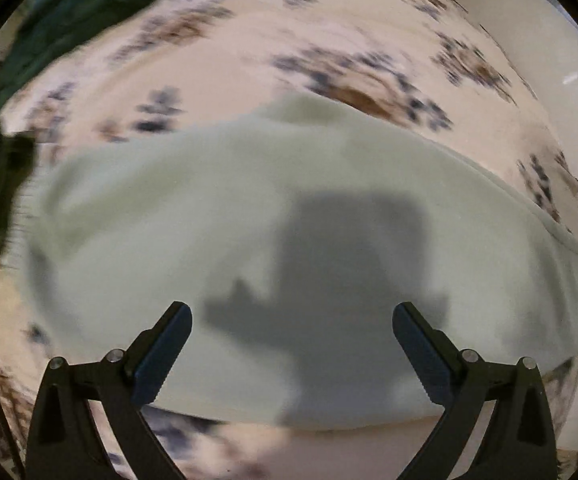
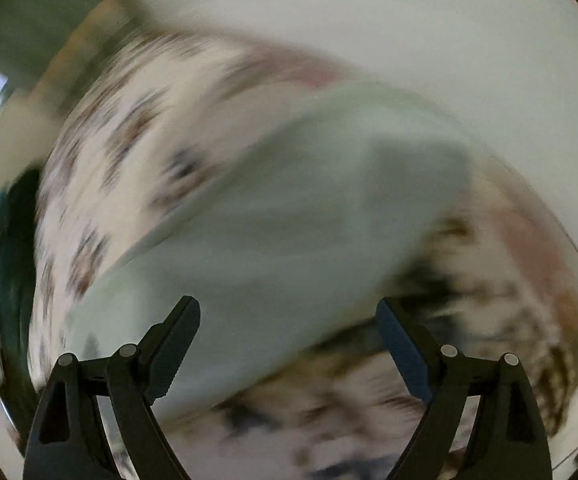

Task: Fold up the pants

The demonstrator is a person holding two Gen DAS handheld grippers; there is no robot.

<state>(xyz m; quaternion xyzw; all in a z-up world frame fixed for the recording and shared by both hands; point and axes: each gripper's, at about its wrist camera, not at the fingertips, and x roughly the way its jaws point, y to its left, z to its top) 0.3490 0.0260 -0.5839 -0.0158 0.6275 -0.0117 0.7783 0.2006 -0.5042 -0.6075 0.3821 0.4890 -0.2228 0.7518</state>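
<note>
Pale mint-green pants point(image 1: 217, 216) lie in a broad folded shape on a floral-patterned sheet point(image 1: 249, 32). My left gripper point(image 1: 292, 312) hovers above them, open, with nothing between its fingers; its shadow falls on the cloth. In the blurred right wrist view the same pants point(image 2: 289, 208) stretch from lower left to upper right. My right gripper point(image 2: 288, 308) stands open over their near edge, fingers wide apart and holding nothing.
Dark green cloth point(image 1: 49, 20) lies at the upper left of the floral sheet, and shows as a dark teal patch point(image 2: 5, 248) at the left edge. A pale wall or floor point(image 2: 449, 20) lies beyond the sheet point(image 2: 121, 140).
</note>
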